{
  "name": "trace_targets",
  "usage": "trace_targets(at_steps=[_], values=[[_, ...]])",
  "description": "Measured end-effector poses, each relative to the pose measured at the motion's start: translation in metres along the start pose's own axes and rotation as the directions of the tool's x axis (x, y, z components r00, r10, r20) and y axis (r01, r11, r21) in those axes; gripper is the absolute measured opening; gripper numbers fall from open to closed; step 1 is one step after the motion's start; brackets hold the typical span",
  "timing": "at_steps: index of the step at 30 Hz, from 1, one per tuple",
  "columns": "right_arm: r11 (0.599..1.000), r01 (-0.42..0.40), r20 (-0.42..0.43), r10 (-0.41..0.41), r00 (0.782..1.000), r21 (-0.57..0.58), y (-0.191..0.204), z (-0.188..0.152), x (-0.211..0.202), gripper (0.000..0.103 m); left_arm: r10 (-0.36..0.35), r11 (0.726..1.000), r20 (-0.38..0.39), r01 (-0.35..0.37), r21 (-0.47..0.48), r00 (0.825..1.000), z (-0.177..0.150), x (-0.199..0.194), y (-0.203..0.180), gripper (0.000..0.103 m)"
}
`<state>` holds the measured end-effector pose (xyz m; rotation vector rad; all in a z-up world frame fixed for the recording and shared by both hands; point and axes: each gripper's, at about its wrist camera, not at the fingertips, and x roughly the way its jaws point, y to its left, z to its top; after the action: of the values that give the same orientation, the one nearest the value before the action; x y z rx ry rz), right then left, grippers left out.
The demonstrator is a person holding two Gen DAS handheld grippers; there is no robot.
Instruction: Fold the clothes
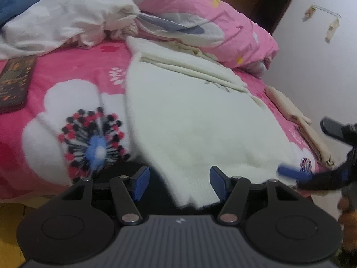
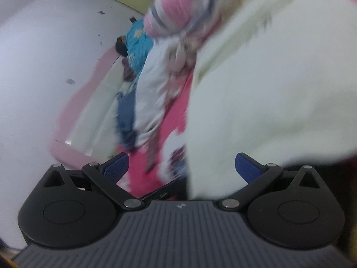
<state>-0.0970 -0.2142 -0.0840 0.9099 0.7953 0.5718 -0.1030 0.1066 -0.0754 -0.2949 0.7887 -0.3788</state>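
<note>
Your left gripper (image 1: 179, 179) straddles the near hem of the white garment (image 1: 189, 120), spread flat on the pink bed (image 1: 67, 71) for folding; its jaws stand apart, not pinching. Your right gripper (image 2: 181, 167) is open too, at the garment's near-right corner. No label or writing is readable.

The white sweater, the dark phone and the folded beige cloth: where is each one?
white sweater (image 1: 191, 120): left wrist view, middle of its spread body.
dark phone (image 1: 15, 82): left wrist view, centre of its patterned back.
folded beige cloth (image 1: 299, 120): left wrist view, top layer near the bed's right edge.
</note>
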Motion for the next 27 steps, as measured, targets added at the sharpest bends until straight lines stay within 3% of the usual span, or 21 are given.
trace_targets(at_steps=[3, 7, 15, 18, 21, 23, 27], values=[[0.984, -0.027, -0.079, 0.041, 0.996, 0.177, -0.011, -0.014, 0.027, 0.098, 0.000, 0.999, 0.018, 0.001, -0.045, 1.000, -0.001, -0.005, 0.014, 0.060], [0.953, 0.041, -0.157, 0.007, 0.988, 0.300, -0.015, -0.034, 0.061, 0.087, -0.008, 0.995, 0.041, 0.012, -0.102, 0.999, -0.002, -0.010, 0.032, 0.060], [0.915, 0.226, -0.190, -0.170, 0.967, 0.333, -0.014, -0.049, 0.102, 0.077, -0.073, 0.975, 0.105, 0.093, -0.202, 0.992, -0.002, -0.021, 0.062, 0.060], [0.905, 0.260, -0.211, -0.196, 0.958, 0.337, -0.019, -0.055, 0.118, 0.074, -0.107, 0.967, 0.117, 0.130, -0.220, 0.987, -0.003, -0.023, 0.069, 0.060], [0.887, 0.267, -0.209, -0.200, 0.957, 0.377, -0.027, -0.062, 0.122, 0.070, -0.138, 0.960, 0.120, 0.163, -0.227, 0.983, -0.005, -0.021, 0.073, 0.061], [0.876, 0.254, -0.174, -0.199, 0.965, 0.409, -0.033, -0.063, 0.118, 0.059, -0.161, 0.952, 0.121, 0.187, -0.243, 0.979, -0.006, -0.019, 0.077, 0.061], [0.865, 0.216, -0.121, -0.181, 0.976, 0.454, -0.040, -0.060, 0.115, 0.047, -0.229, 0.918, 0.133, 0.259, -0.300, 0.964, -0.008, -0.011, 0.087, 0.062]])
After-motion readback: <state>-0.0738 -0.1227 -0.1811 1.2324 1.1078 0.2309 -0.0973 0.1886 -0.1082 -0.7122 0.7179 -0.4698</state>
